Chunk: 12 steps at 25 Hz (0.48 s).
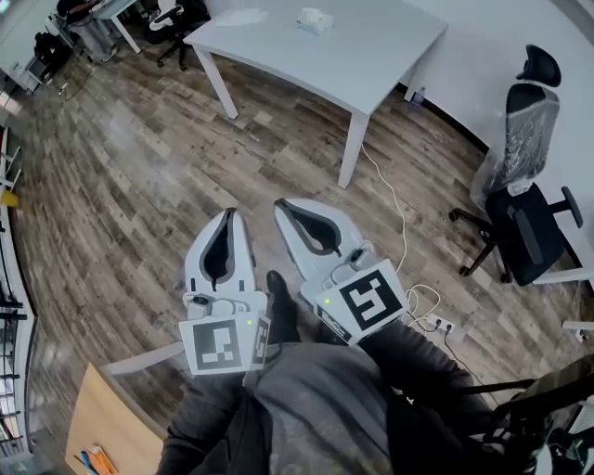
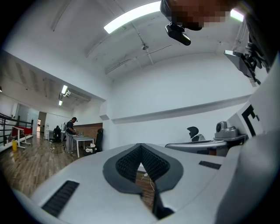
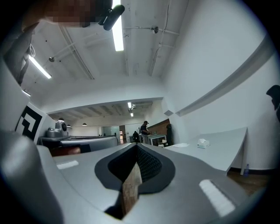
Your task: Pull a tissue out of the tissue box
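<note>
I hold the left gripper (image 1: 226,219) and right gripper (image 1: 284,210) low, jaws pressed together on nothing, since the tissue box (image 1: 316,20) sits well apart on the table (image 1: 376,60).

A white worktop (image 1: 371,56) stands on the wood-plank floor (image 1: 121,186), with a flat sheet (image 1: 239,17), perhaps paper, near its far edge. A white cable (image 1: 399,211) trails past its leg toward a power strip (image 1: 438,325). A black office chair (image 1: 524,232) sits well apart. A distant person (image 2: 70,131) stands at another table.
</note>
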Available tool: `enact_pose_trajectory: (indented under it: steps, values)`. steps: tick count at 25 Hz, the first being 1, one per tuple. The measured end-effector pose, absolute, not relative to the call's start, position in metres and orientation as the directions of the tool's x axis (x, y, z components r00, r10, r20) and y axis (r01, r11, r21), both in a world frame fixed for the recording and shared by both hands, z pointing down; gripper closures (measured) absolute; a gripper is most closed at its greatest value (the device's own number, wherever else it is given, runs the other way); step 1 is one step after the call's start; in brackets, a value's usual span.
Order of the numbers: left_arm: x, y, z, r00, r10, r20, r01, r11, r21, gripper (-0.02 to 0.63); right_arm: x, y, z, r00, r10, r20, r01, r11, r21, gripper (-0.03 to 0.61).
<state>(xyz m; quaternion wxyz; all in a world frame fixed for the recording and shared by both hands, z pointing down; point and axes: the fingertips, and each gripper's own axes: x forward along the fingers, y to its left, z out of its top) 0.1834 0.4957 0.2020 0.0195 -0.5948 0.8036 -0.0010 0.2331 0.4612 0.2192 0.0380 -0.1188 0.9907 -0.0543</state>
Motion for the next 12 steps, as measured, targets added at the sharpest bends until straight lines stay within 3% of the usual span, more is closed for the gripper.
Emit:
enact_pose_trajectory:
  steps: [12]
  values:
    - [0.035,0.394,0.218,-0.216,-0.976,-0.031,-0.976,0.215,0.025,0.617,0.094,0.357,0.228,-0.949,-0.316,-0.019,-0.313,0.945,-0.090,0.575]
